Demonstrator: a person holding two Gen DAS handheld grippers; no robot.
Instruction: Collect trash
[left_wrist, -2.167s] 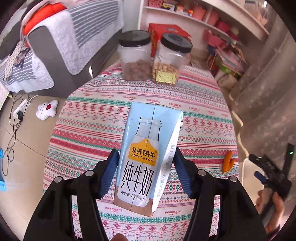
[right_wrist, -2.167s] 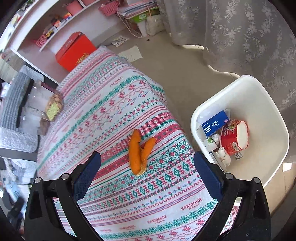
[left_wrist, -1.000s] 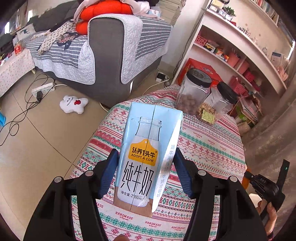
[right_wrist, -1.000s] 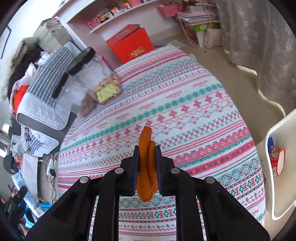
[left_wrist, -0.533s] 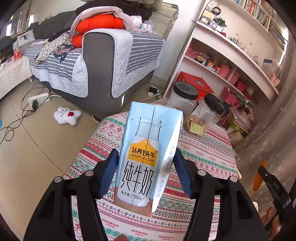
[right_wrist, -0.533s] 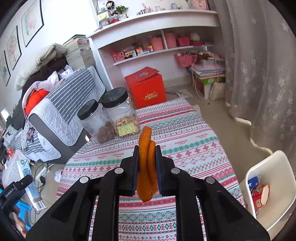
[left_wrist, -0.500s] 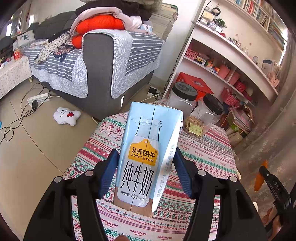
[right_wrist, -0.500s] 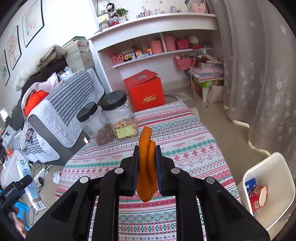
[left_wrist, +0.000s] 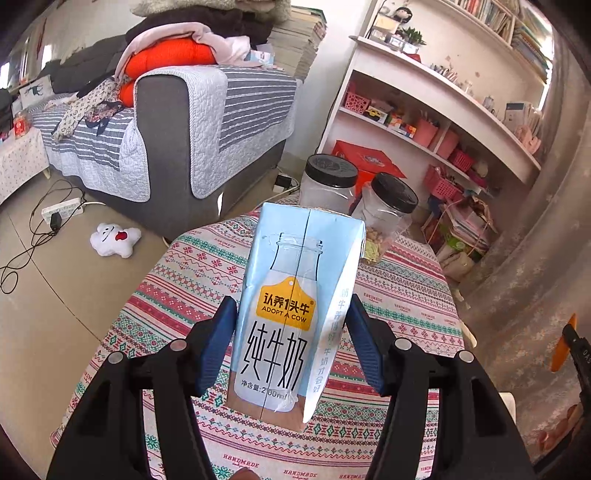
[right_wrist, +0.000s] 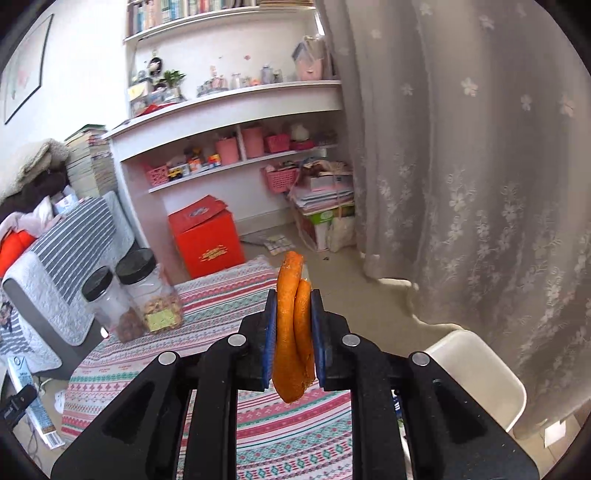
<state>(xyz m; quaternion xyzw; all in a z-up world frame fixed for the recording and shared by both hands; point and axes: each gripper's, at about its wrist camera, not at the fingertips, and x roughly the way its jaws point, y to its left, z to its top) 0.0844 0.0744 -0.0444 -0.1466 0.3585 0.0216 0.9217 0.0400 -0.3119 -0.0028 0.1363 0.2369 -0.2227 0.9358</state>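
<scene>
Through my left camera, my left gripper (left_wrist: 291, 347) is closed on a light-blue milk carton (left_wrist: 295, 306), one blue pad pressed against each narrow side, so the printed front faces me and the carton stands upright above the patterned tablecloth (left_wrist: 192, 273). I judge that a side grip like this keeps any leftover milk from tipping out. Two black-lidded jars (left_wrist: 328, 184) stand at the far edge of the table, well apart from my carton. At the right edge I can see the orange peel (left_wrist: 561, 343) held in my other gripper.

Through my right camera, my right gripper (right_wrist: 293, 332) is clamped tight on that curled orange peel (right_wrist: 293, 332), which sticks out above and below the pads. It hangs in the air over the table's near edge. The white bin (right_wrist: 476, 369) sits low to my right, beside the curtain (right_wrist: 461, 166). Both pieces of trash are off the table, so I reckon dropping them into the bin is what remains.
</scene>
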